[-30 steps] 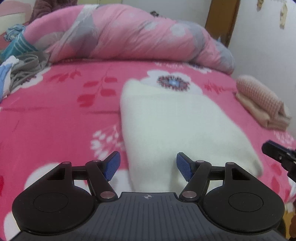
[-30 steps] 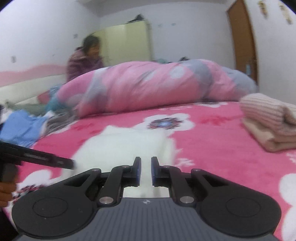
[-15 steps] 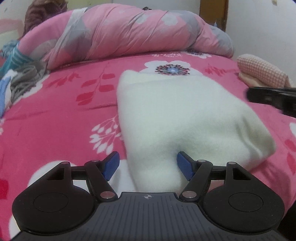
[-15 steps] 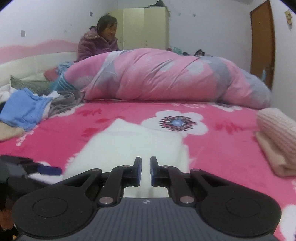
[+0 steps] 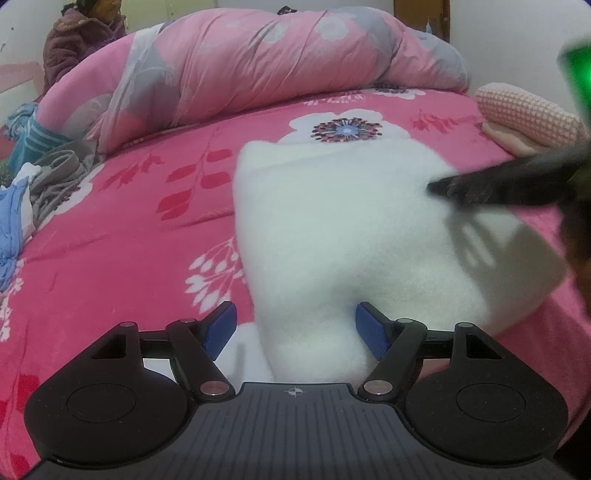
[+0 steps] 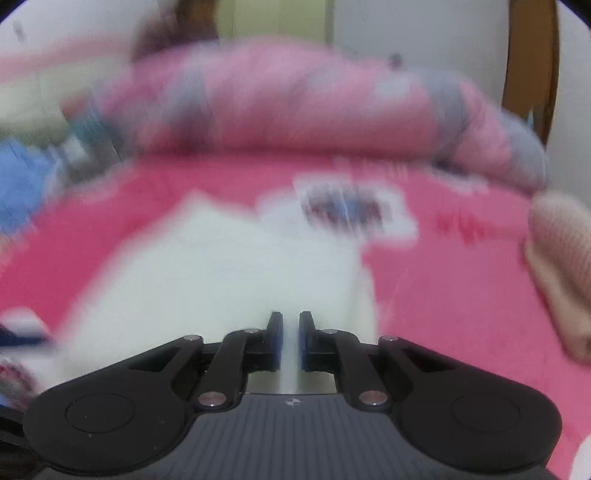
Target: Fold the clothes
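Note:
A folded white fleece garment lies lengthwise on the pink floral bed. My left gripper is open at its near end, and the cloth's end sits between the blue pads. My right gripper reaches in from the right as a dark blur just above the garment's right side and casts a shadow on it. The right wrist view is smeared by motion. There the white garment lies ahead and the right gripper is shut, with only a thin slit between its fingers and nothing seen held.
A rolled pink and grey quilt runs across the back of the bed. Folded pink knit and beige clothes are stacked at the right edge. Loose blue and grey clothes are heaped at the left. A person sits behind the quilt.
My left gripper has come lower and closer, so the garment's end now sits deeper between its open fingers. The right gripper has swung in over the garment's right side and is moving fast.

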### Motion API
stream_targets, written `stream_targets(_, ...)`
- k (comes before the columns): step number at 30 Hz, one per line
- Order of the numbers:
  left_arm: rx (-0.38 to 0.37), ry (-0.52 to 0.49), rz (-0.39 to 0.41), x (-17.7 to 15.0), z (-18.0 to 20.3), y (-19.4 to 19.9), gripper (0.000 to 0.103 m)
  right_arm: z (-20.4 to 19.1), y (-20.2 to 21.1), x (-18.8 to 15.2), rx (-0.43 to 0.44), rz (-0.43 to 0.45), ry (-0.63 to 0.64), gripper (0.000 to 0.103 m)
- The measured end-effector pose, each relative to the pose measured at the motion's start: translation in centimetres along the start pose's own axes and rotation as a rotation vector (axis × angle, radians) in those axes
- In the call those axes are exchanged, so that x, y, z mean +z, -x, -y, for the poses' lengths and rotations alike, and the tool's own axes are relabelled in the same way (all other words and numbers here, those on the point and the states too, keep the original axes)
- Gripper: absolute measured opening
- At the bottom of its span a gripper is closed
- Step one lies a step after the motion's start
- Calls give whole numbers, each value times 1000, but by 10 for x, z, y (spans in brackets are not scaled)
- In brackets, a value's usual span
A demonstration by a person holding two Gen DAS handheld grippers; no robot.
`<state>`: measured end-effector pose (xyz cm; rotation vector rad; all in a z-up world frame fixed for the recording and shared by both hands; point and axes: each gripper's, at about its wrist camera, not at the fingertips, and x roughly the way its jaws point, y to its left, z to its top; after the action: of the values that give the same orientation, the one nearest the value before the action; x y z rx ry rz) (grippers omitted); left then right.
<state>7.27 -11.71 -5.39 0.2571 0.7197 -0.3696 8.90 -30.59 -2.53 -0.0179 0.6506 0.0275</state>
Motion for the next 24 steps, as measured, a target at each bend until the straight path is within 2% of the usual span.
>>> stream_targets(1, 4, -1, -2, 0, 1, 0, 73, 3, -9, -3, -5, -23, -6, 9)
stream_targets(3, 11, -3, -5, 1, 1, 0, 73, 1, -2, 11, -14, -37, -33, 9)
stream_targets(6, 22, -5, -11, 2, 3, -1, 73, -3, 11, 26, -16, 58, -21, 9)
stream_targets(8, 26, -11, -11, 3, 4, 0, 73, 1, 6, 29, -8, 76, -42, 9)
stream_targets(12, 28, -14, -15, 4, 4, 0, 73, 18, -36, 9, 6, -18, -103, 9)
stream_targets(13, 32, -19, -17, 4, 5, 0, 73, 22, -36, 4, 23, 7, -122, 9)
stream_targets(24, 80, -52, -29, 9, 15, 1, 73, 32, -31, 1, 63, 15, -186, 9)
